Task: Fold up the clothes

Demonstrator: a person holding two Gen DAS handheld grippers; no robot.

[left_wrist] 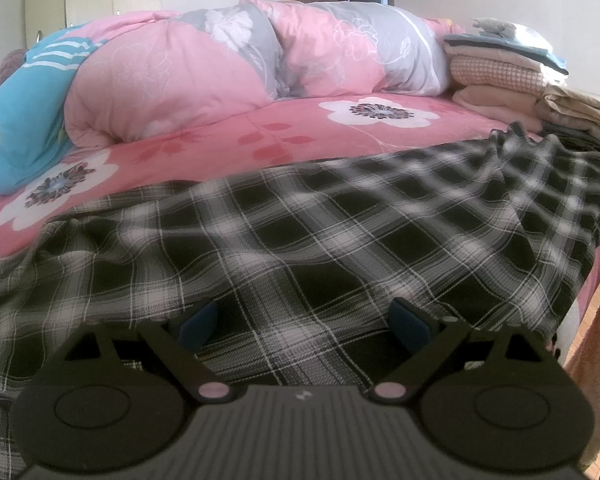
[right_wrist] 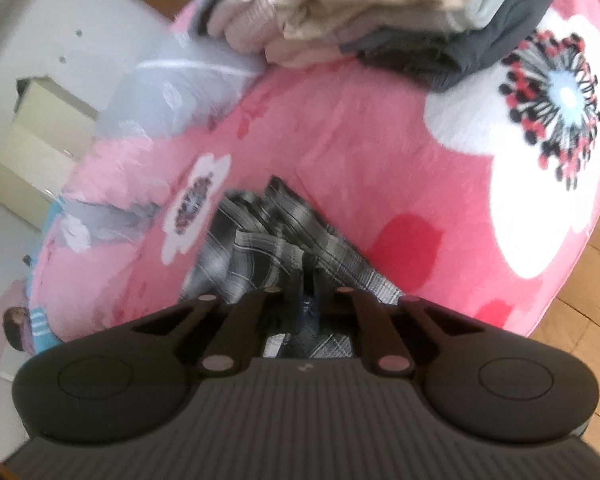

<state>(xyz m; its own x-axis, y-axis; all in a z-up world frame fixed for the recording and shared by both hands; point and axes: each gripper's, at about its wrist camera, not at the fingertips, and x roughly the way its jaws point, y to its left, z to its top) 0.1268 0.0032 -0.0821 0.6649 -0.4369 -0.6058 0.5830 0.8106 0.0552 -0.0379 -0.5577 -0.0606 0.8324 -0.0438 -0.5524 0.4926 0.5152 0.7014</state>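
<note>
Plaid cloth, a black-and-white checked shirt (left_wrist: 300, 240), lay closest to both cameras, spread loose and rumpled over the near edge of the bed (left_wrist: 292, 136). Going by the left wrist view, it was still a single open layer with no crease or fold laid in it, so I judged the folding of this piece as barely begun. Behind the shirt, toward the far side of the bed, a rolled pink and grey quilt (left_wrist: 228, 68) ran across. Beside the shirt's far right corner stood a pile of folded clothes (left_wrist: 508, 68), which suggested that other pieces were already done. What was left, by my reading, was every fold of the shirt and then its place on the pile.

Over the shirt's near edge the left tool (left_wrist: 300, 326) hung with its jaws wide apart, the blue pads (left_wrist: 414, 330) gripping nothing; whether they brushed the cloth beneath I could not tell.

At the shirt's right corner, near the pile, the right tool (right_wrist: 307, 292) was closed tight, with a bunched pinch of plaid cloth caught between its fingers and rising in a ridge from the bed.
</note>
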